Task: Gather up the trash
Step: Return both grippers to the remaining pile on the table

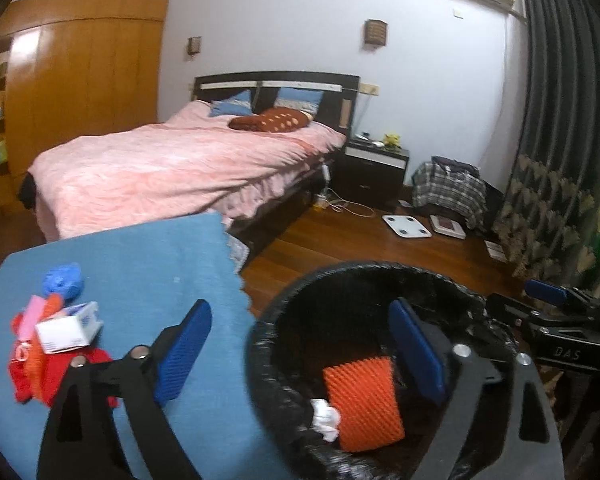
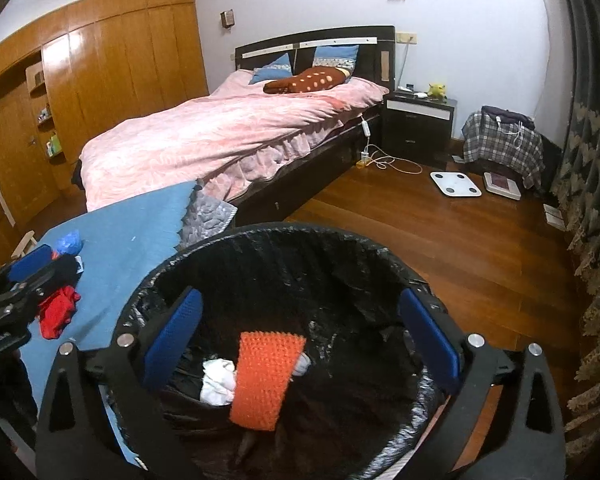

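Bedroom with wooden floor, pink-covered bed against a white wall, dark nightstand beside it, white scale on the boards. Nearer, blue cloth spread over a surface. Just beside its edge, black-lined trash bin, mouth wide.

Inside the bin: orange spiky pad lying tilted, white crumpled paper touching its left side.

On the blue cloth, well apart from the bin: small white box atop red fabric, pink scrap and blue crumpled wad close by.

Left gripper released, fingers spread wide, nothing between them; one blue pad over the cloth, the other above the bin's interior. Right gripper likewise released and empty, both pads hanging over the bin opening, the orange pad below and between them.
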The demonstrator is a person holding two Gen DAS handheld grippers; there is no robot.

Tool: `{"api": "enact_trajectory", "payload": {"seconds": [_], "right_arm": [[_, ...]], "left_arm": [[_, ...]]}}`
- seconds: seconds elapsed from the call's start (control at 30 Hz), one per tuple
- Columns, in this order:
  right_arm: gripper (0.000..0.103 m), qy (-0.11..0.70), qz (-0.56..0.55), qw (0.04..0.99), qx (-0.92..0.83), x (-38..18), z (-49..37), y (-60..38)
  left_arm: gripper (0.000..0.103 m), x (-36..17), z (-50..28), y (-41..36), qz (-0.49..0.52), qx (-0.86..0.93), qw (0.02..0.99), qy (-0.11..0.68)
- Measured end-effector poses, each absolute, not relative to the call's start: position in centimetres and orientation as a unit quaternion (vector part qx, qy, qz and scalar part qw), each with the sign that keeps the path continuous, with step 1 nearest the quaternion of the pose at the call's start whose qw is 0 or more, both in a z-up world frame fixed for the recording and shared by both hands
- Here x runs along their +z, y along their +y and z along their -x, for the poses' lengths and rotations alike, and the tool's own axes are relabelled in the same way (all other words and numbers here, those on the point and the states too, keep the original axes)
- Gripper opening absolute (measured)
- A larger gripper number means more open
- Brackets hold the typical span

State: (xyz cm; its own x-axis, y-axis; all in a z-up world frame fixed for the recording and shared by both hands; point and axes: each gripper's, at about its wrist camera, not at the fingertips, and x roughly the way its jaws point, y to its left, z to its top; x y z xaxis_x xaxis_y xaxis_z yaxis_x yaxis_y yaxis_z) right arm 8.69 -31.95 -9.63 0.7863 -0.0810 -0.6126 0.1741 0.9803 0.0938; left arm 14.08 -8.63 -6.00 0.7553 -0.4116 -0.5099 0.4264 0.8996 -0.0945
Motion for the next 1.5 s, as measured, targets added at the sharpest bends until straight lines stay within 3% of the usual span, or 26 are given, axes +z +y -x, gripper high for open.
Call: {"api": "enact_trajectory", "payload": {"seconds": [0.8,1.5], "right_arm": [[0.096,0.316,-0.034,0.945,0.073,-8.2,-16.6,-15.9],[0.096,0.34,0.0,0.925,0.17,-12.2,-22.7,-1.1]], "left_arm": [[0.096,-6.0,-14.4,9.8,0.008,-0.017,0.967,0.255],[0.096,-10.2,-15.3,20.7,0.03,0.08,0.958,0.275]]}}
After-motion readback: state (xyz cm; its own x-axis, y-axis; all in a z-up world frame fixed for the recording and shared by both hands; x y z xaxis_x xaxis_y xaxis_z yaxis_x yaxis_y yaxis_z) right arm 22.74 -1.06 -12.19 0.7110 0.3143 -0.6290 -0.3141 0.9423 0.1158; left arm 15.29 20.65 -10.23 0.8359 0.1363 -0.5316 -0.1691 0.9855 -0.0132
